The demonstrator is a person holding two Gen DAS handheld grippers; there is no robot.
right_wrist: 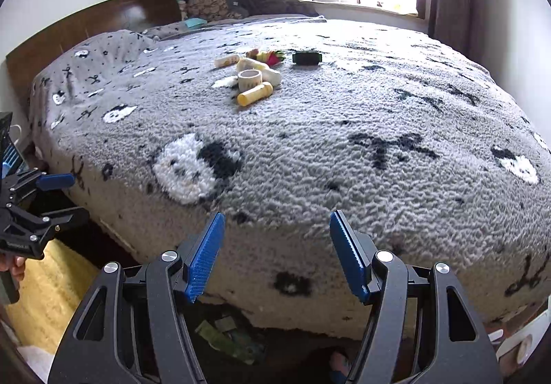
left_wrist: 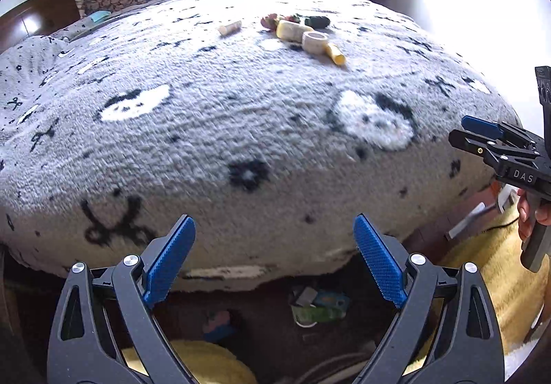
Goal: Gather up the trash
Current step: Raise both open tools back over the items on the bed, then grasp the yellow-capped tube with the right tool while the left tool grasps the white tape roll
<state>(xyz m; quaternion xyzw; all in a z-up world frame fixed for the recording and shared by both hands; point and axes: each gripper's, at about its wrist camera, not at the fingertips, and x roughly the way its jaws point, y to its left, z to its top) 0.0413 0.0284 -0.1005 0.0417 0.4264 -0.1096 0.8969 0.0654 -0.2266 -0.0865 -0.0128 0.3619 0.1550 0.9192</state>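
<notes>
Left wrist view: the left tongs are spread wide, gripping nothing, hanging over the near edge of the bed. The trash pile sits way off toward the far side of the fuzzy grey blanket, with a yellow bottle and tape roll in it.

Right wrist view: the right tongs are also spread and empty, nothing touching them. Trash pile far ahead; a black box lies just beside it.
</notes>
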